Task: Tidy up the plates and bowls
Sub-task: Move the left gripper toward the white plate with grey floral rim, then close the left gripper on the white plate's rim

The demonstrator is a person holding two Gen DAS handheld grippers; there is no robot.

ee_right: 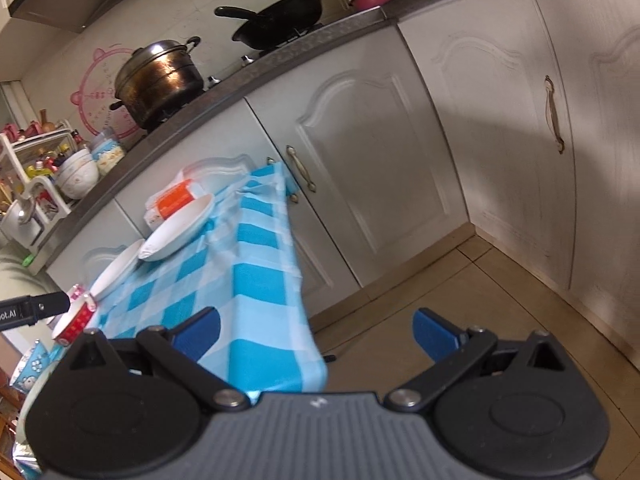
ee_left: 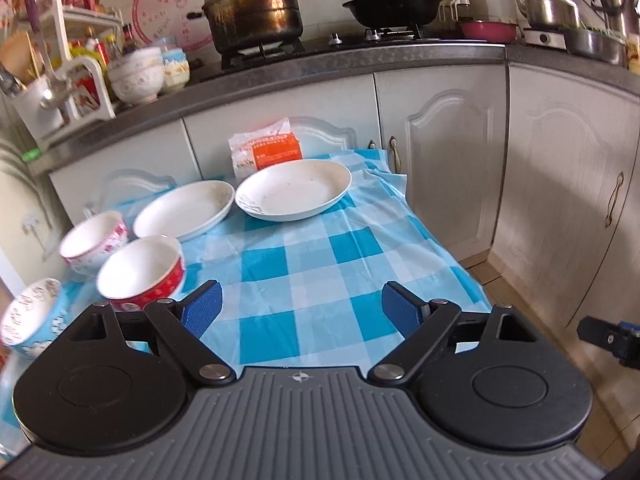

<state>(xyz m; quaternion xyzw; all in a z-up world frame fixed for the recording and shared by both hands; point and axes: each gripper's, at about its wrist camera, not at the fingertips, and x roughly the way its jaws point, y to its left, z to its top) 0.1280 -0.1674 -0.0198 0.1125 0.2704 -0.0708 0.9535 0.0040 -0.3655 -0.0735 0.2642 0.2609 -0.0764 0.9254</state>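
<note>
Two white plates (ee_left: 294, 190) (ee_left: 185, 210) are set side by side at the far end of the bench (ee_left: 320, 280), on a blue checked cloth; three bowls — pink-patterned (ee_left: 94, 242), red-banded (ee_left: 140, 270) and blue-patterned (ee_left: 34, 316) — are grouped along its left edge. All appear to be glazed ceramic, so they are judged stiff, fairly heavy, slippery and breakable. A hold is best taken across a rim, and each piece set down gently when stacked. The left hand-held gripper (ee_left: 301, 306) is held wide open and empty over the cloth; the right hand-held gripper (ee_right: 316, 334) is likewise spread and empty, off the bench's right edge.
</note>
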